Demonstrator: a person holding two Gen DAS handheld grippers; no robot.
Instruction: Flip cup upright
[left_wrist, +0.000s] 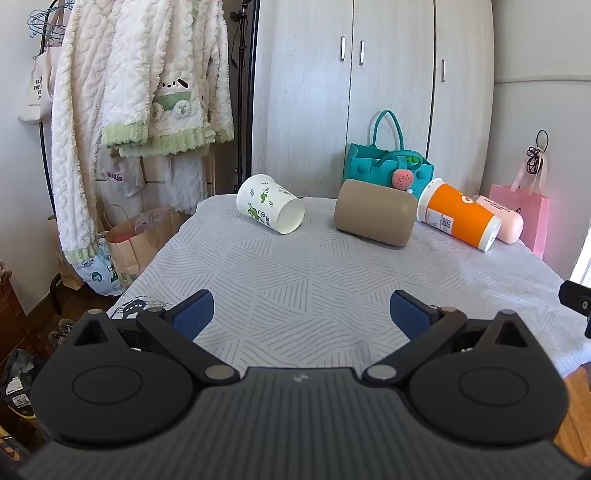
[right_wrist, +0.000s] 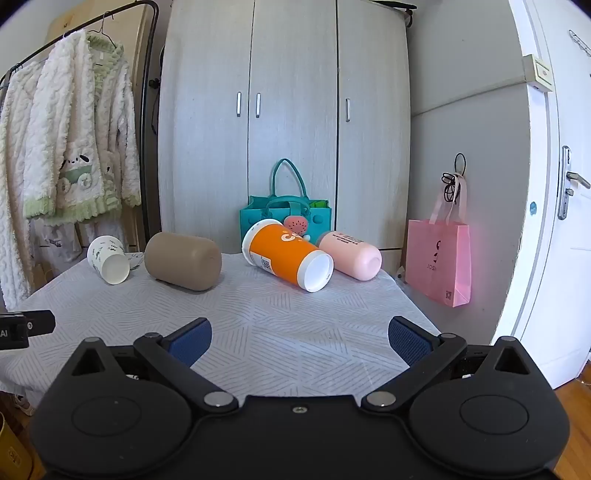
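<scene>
Filling the bottom of each frame, the left tool (left_wrist: 302, 312) and right tool (right_wrist: 300, 339) are hovering with jaws apart, holding nothing, over bare patterned cloth on the desk (left_wrist: 314, 295). Across the middle of both frames four cups are lying on their sides: a white leaf-print cup (left_wrist: 270, 204), a tan cup (left_wrist: 375, 217), an orange cup (right_wrist: 288, 254) and a pink cup (right_wrist: 349, 254) that the orange one is partly hiding. Behind them a teal bag (right_wrist: 286, 216) is standing, its lower part covered.
</scene>
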